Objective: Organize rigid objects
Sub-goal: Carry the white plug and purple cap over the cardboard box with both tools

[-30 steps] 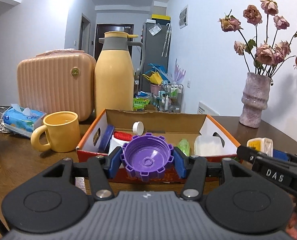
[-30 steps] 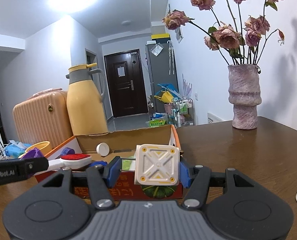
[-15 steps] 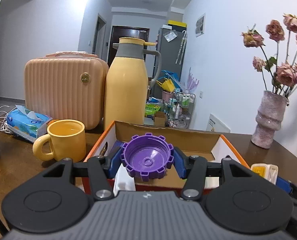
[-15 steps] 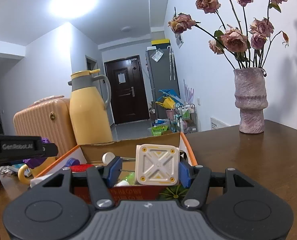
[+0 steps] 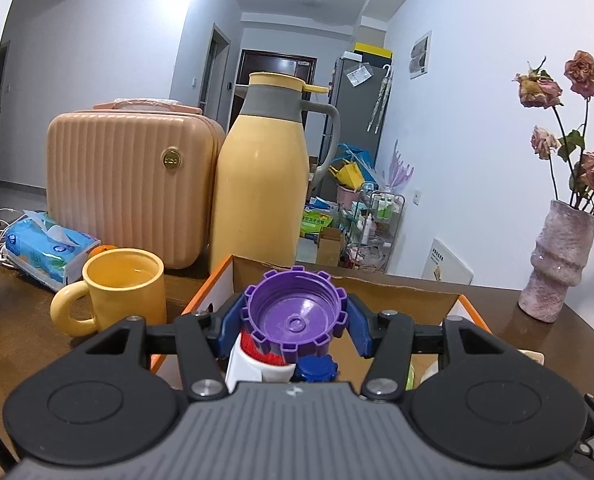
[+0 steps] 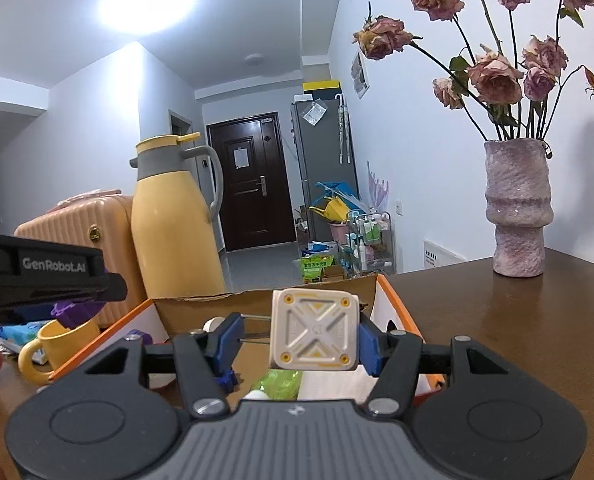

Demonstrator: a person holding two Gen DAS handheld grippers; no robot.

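Observation:
My left gripper [image 5: 295, 322] is shut on a purple toothed cap [image 5: 295, 314] and holds it above the open orange cardboard box [image 5: 429, 290]. Below it in the box lie a white piece with a red top [image 5: 257, 356] and a blue cap [image 5: 315, 370]. My right gripper [image 6: 297, 340] has opened: its left finger [image 6: 227, 338] stands apart from the white square block [image 6: 315, 334], which still rests against the right finger above the box [image 6: 393, 300]. A green object [image 6: 279, 382] lies in the box below. The left gripper's side [image 6: 49, 268] shows at the left of the right wrist view.
A yellow mug [image 5: 123, 290], a yellow thermos jug [image 5: 263, 176], a pink case [image 5: 131, 182] and a tissue pack [image 5: 49, 248] stand left and behind the box. A pink vase with dried roses [image 6: 517, 208] stands on the brown table [image 6: 517, 320] at the right.
Both grippers moved forward and up over the box. The right gripper's jaws spread, its left finger leaving the white block. The left gripper stays shut on the purple cap.

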